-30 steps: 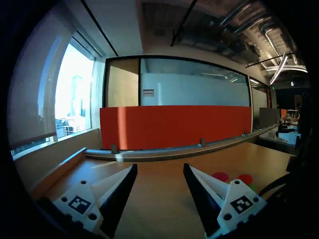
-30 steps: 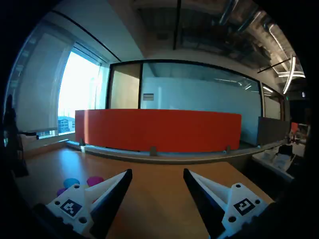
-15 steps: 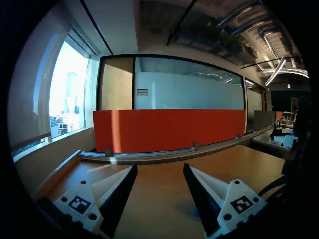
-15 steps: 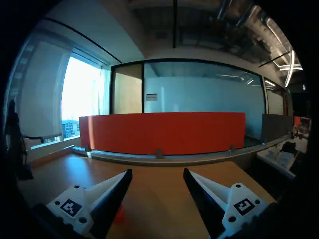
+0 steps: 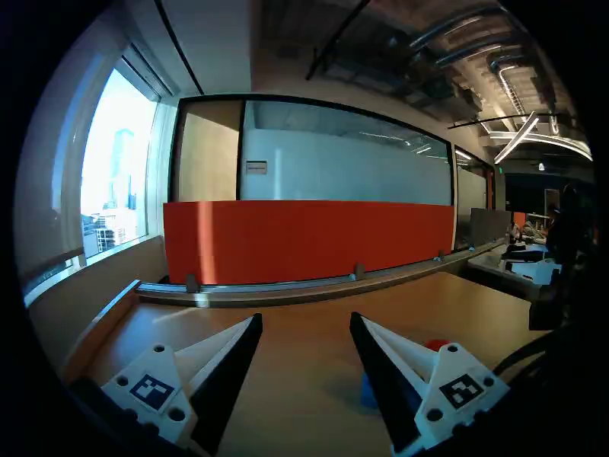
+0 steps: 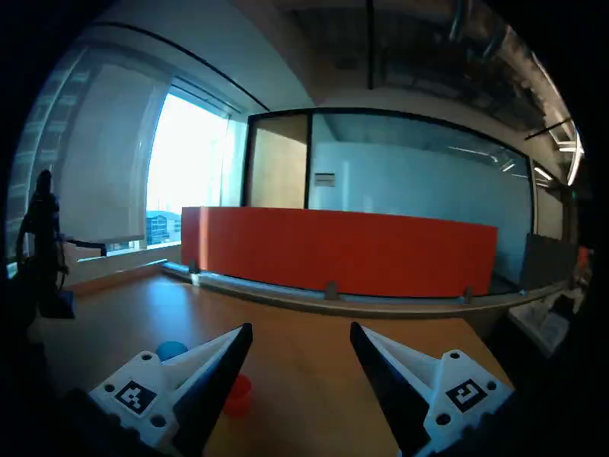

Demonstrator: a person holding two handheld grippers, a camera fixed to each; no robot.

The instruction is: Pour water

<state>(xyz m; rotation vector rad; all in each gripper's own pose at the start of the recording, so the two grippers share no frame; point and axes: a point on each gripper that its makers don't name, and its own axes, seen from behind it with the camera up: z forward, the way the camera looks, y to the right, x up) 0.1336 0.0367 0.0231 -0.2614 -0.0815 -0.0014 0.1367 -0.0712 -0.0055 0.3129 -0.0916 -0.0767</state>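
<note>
In the left gripper view my left gripper (image 5: 304, 335) is open above the wooden table (image 5: 304, 381), with nothing between its white fingers. A blue cup (image 5: 368, 393) and a red cup (image 5: 435, 344) peek out from behind its right finger. In the right gripper view my right gripper (image 6: 301, 343) is open too and holds nothing. A red cup (image 6: 237, 394) stands by its left finger and a blue cup (image 6: 171, 350) sits farther left on the table (image 6: 304, 381).
An orange divider panel (image 5: 308, 240) on a metal rail runs along the table's far edge, with glass walls behind. Bright windows (image 6: 186, 183) lie to the left. A dark stand (image 6: 42, 251) rises at the table's left edge in the right gripper view. Another desk (image 5: 525, 266) stands at right.
Both grippers have stayed open. The left gripper view swung rightward and the right gripper view leftward; a blue and a red cup have come into sight beside the fingers in each view.
</note>
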